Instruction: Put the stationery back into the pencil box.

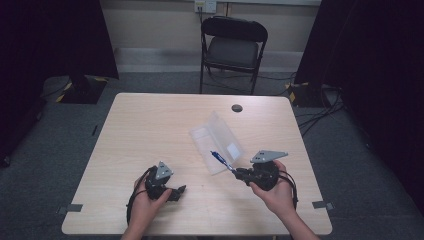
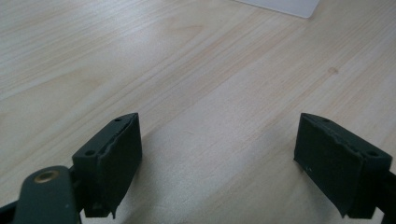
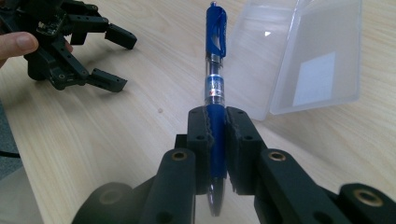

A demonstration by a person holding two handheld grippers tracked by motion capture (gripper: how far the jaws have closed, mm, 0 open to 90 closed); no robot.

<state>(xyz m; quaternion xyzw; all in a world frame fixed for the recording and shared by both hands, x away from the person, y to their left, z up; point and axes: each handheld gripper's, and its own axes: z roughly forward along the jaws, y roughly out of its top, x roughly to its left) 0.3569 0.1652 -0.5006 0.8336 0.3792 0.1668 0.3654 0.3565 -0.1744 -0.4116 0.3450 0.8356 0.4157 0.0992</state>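
A blue pen (image 3: 215,70) with a clear middle section is clamped by its grip end in my right gripper (image 3: 217,128), its capped end pointing toward an open clear plastic case (image 3: 308,60). From above, the pen (image 1: 220,161) lies over the near edge of the case (image 1: 217,140), with the right gripper (image 1: 241,175) just behind it. My left gripper (image 1: 180,190) rests low over the table at the front left, jaws wide apart with bare wood between its pads (image 2: 116,149). The right gripper view also shows the left gripper (image 3: 100,58) open.
The light wooden table (image 1: 150,125) has a dark round grommet (image 1: 237,108) near its far edge. A black folding chair (image 1: 232,47) stands beyond the table. Cables trail on the grey floor at the right.
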